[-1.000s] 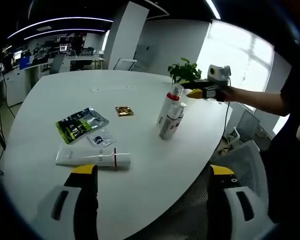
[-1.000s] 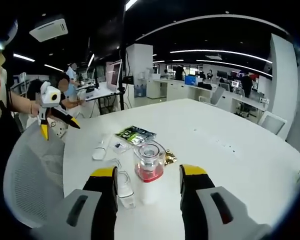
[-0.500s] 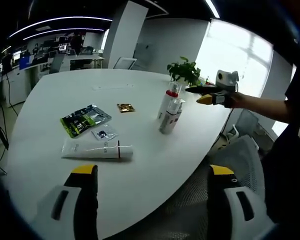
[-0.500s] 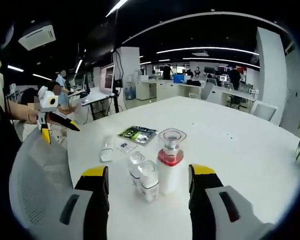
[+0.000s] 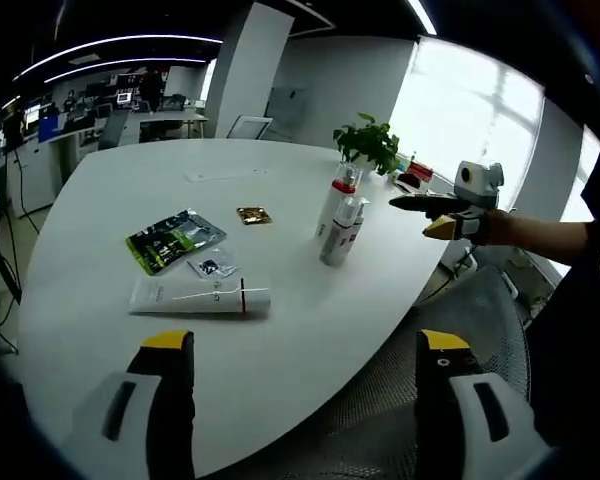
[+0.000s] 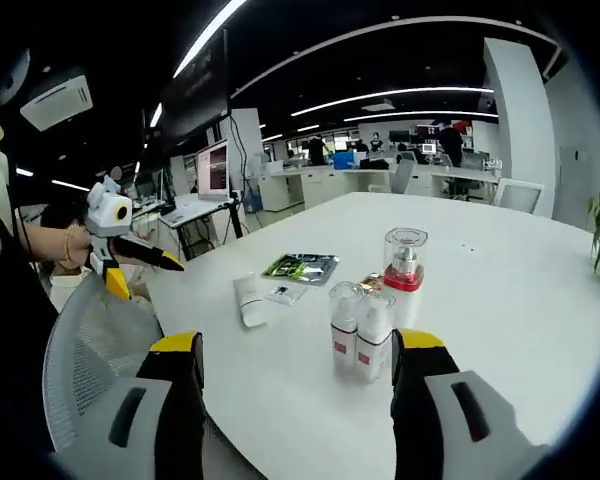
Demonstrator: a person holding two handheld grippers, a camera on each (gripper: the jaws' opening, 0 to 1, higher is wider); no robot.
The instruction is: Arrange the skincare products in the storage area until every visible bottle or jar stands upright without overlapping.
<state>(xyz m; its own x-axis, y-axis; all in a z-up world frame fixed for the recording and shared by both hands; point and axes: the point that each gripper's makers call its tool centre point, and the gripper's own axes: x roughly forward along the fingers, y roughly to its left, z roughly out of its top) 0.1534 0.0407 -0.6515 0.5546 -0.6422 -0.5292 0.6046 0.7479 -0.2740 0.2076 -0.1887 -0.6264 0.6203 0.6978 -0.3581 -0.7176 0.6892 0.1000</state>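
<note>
The skincare bottles (image 6: 368,335) stood upright in a tight cluster on the white tabletop (image 6: 500,300): two clear-capped ones touching, a red-collared bottle (image 6: 404,265) just behind. A white tube (image 5: 200,297) lay flat, well apart, beside a green sachet (image 5: 175,238), a small clear packet (image 5: 212,267) and a gold packet (image 5: 252,215). The room was an open office with ceiling light strips; a potted plant (image 5: 368,142) stood at the tabletop's far edge. Label text was too small to read. My left hand-held gripper (image 5: 305,345) and right hand-held gripper (image 6: 298,345) were both released, jaws spread, holding nothing.
</note>
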